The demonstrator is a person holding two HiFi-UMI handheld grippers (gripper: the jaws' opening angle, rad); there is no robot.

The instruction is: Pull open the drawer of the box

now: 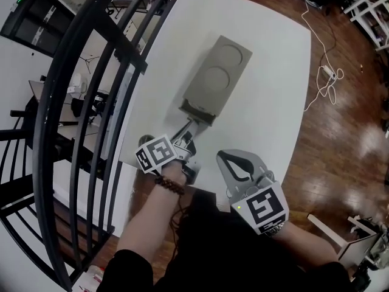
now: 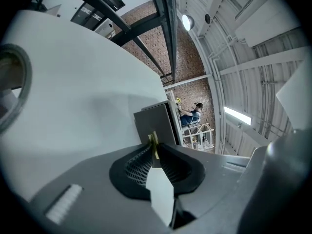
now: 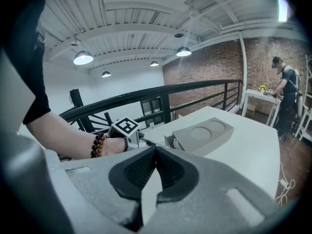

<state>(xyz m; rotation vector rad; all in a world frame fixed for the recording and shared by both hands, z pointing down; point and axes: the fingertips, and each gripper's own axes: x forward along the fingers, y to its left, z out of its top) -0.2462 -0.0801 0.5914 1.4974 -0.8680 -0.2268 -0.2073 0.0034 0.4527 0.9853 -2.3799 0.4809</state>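
A grey box (image 1: 216,78) with two round recesses in its top lies on the white table (image 1: 267,102). Its drawer (image 1: 196,112) sticks out a little at the near end. My left gripper (image 1: 189,126) reaches to the drawer front and is shut on the drawer's thin yellowish pull tab (image 2: 154,144); the drawer front (image 2: 155,123) fills the space just beyond the jaws. My right gripper (image 1: 223,157) hovers over the table's near edge, to the right of the left one, shut with nothing in it. From the right gripper view the box (image 3: 202,132) and the drawer's gap (image 3: 170,141) show.
A black curved railing (image 1: 91,102) runs along the table's left side. Wooden floor with white cables (image 1: 325,78) lies to the right. A person (image 3: 285,87) stands at a far bench, well away.
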